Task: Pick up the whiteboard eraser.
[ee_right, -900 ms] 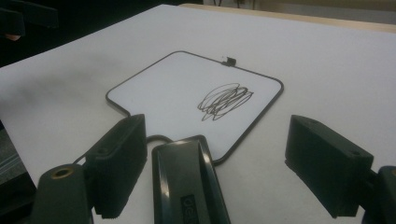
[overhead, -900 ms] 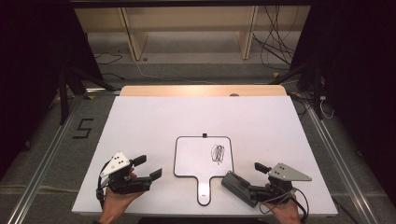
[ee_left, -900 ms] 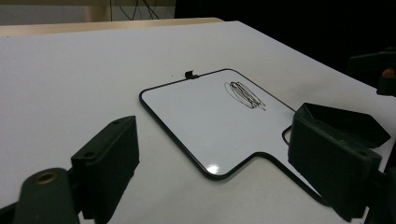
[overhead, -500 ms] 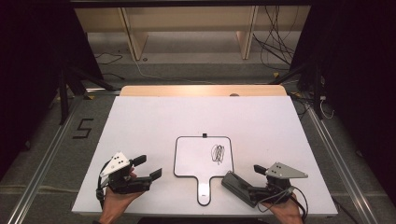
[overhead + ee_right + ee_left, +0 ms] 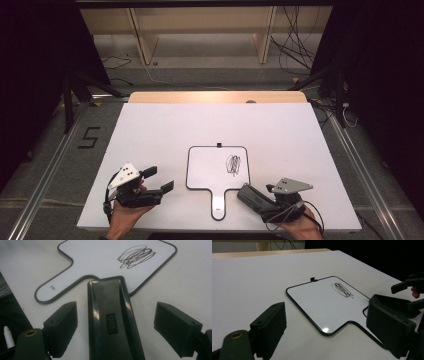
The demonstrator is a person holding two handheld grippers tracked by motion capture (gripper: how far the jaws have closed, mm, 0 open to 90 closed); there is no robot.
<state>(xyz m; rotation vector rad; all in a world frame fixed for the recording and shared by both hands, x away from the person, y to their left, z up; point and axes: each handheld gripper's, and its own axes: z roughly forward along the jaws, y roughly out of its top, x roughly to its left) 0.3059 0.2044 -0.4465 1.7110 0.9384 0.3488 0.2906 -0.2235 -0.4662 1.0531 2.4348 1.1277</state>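
The small paddle-shaped whiteboard with a black rim (image 5: 218, 170) lies flat mid-surface, scribble (image 5: 233, 164) on it. A glossy black plastic eraser (image 5: 111, 320) sits beside its handle, between the right tool (image 5: 115, 325)'s spread pads, untouched. The left tool (image 5: 159, 180) is open too, empty.

1. A large black "5" (image 5: 88, 138) is marked on the grey floor just left of the desk, in the high view.
2. The eraser (image 5: 111, 322) bears a small raised brand mark — it looks like "deli".
3. The whiteboard's handle (image 5: 52, 287) carries a tiny printed mark — too small to read surely.
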